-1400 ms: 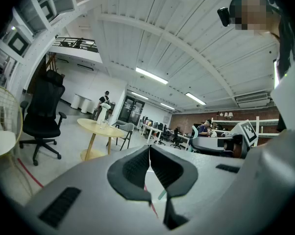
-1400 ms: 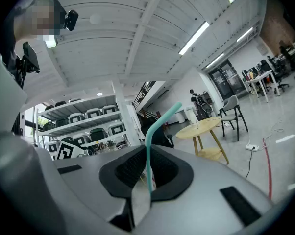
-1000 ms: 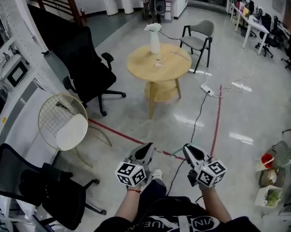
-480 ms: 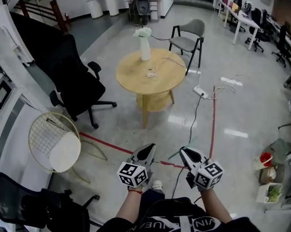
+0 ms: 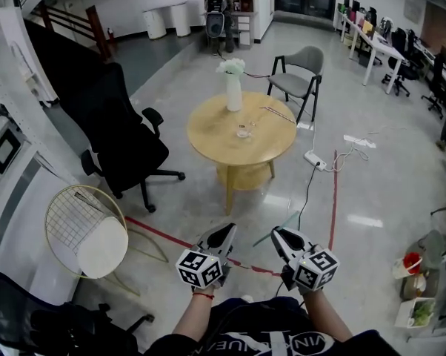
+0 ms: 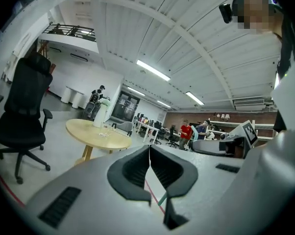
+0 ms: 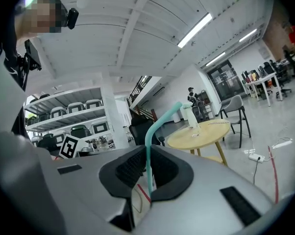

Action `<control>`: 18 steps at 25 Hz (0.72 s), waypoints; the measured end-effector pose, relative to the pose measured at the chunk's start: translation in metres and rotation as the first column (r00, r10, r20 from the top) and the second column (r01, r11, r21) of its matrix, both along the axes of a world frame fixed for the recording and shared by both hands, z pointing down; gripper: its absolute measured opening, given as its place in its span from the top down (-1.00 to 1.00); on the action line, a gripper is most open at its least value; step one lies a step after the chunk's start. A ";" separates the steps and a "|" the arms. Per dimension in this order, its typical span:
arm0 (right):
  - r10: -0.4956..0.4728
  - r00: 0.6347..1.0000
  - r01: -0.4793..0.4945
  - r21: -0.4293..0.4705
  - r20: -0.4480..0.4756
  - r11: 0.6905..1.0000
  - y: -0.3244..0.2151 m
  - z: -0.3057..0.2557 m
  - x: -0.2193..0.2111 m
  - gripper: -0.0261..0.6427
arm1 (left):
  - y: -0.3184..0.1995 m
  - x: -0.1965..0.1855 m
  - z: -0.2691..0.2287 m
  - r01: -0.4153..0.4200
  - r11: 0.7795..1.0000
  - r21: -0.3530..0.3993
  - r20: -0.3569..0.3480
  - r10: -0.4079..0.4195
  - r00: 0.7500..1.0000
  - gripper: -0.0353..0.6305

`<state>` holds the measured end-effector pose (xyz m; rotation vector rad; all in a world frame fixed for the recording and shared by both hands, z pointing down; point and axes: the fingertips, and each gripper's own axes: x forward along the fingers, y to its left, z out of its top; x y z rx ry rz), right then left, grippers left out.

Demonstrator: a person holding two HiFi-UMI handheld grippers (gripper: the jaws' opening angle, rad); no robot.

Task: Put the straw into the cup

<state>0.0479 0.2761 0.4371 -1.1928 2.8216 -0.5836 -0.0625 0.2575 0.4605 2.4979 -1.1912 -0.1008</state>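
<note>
I read the right tongs (image 7: 148, 166) as clamped on the teal straw (image 7: 147, 141); the straw's bent upper end projects beyond the tips. The left tongs (image 6: 149, 156) are pressed together with nothing between them. Both tongs are held side by side, low in the head view, above the floor (image 5: 371, 184). The cup (image 5: 243, 132) stands on the round wooden bench (image 5: 208, 136), well apart from the straw and near a white vase (image 5: 233, 91) of flowers.

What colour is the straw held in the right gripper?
Teal. The straw shows best in the right gripper view, clamped between the jaws.
</note>
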 end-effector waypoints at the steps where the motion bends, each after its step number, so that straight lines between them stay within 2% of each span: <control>1: -0.003 1.000 0.003 0.002 -0.002 1.000 -0.004 -0.001 -0.002 0.85 | -0.004 -0.002 0.000 0.003 1.000 -0.002 -0.001 -0.003 1.000 0.86; 10: 0.043 0.999 -0.043 -0.043 -0.002 0.998 -0.030 0.008 0.015 0.85 | -0.021 0.013 0.022 -0.038 0.998 -0.053 -0.014 0.037 0.999 0.86; 18: 0.029 1.000 -0.029 -0.050 0.009 0.998 -0.073 0.014 0.003 0.85 | -0.065 -0.004 0.030 0.004 0.998 -0.066 -0.033 -0.006 0.999 0.86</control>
